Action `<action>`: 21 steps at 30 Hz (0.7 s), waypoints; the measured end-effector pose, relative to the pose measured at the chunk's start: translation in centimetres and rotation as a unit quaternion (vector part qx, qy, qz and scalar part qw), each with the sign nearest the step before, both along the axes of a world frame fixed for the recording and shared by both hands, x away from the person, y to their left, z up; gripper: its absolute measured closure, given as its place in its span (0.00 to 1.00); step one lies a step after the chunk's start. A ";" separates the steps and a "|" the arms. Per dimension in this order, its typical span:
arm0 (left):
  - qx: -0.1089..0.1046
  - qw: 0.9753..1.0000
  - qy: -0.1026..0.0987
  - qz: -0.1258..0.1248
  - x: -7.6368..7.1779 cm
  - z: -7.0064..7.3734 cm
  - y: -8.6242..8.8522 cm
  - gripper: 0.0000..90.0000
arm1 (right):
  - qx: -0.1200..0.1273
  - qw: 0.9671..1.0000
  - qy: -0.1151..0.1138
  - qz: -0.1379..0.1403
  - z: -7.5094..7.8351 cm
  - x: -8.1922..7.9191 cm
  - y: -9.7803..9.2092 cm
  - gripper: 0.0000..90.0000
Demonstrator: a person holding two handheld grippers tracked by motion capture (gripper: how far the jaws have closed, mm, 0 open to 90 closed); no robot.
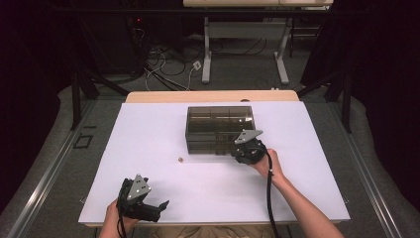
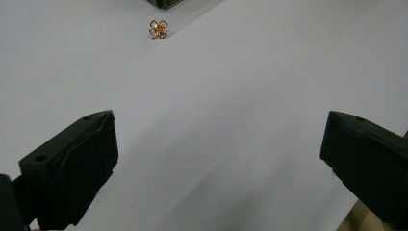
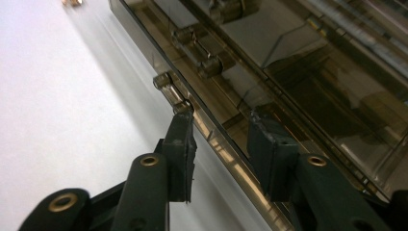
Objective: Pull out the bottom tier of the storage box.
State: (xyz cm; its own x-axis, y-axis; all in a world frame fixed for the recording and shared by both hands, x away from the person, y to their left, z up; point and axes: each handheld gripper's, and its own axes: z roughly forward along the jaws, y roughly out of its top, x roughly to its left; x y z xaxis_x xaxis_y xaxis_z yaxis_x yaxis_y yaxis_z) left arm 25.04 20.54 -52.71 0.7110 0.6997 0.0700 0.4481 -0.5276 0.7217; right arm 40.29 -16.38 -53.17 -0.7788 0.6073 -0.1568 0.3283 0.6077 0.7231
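Note:
A smoky see-through box [image 1: 219, 130] with inner dividers stands at the middle of the white table [image 1: 148, 139]. My right gripper [image 1: 243, 148] is at its front right corner. In the right gripper view the jaws [image 3: 221, 130] pinch the front edge of the box lid [image 3: 298, 62], next to a small clear latch tab [image 3: 169, 86]. A tiny gold ornament [image 1: 181, 159] lies on the table just left of the box front; it looks like a looped wire flower [image 2: 158, 29]. My left gripper [image 1: 146, 196] rests near the front left edge, open and empty [image 2: 219, 149].
The table's front edge [image 1: 213, 222] runs close under the left gripper. A wooden strip [image 1: 213, 96] borders the far side. Beyond it are desk legs and cables on the floor [image 1: 173, 69]. Dark curtains flank both sides.

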 end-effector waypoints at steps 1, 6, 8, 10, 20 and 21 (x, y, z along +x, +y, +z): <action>0.000 1.000 0.000 0.000 0.0 0.0 0.0 0.00 | -0.005 1.000 -0.003 0.001 -0.1 0.0 0.0 0.70; 0.002 1.000 0.001 -0.002 0.0 0.0 0.0 0.00 | -0.009 1.000 -0.009 0.002 -0.3 0.0 0.0 0.73; 0.001 1.000 0.000 -0.001 0.1 -0.1 -0.1 0.00 | -0.010 1.000 -0.011 0.003 -0.4 0.0 0.1 0.73; 0.000 1.000 0.000 -0.001 0.1 -0.1 -0.1 0.00 | -0.015 1.000 -0.010 0.002 -0.4 0.0 0.1 0.74; 0.002 1.000 0.000 -0.003 0.1 -0.1 -0.1 0.00 | -0.023 1.000 -0.008 0.000 -0.6 0.0 0.3 0.76; 0.001 1.000 0.000 -0.003 0.1 -0.1 -0.1 0.00 | -0.023 1.000 -0.008 -0.001 -0.6 0.0 0.3 0.76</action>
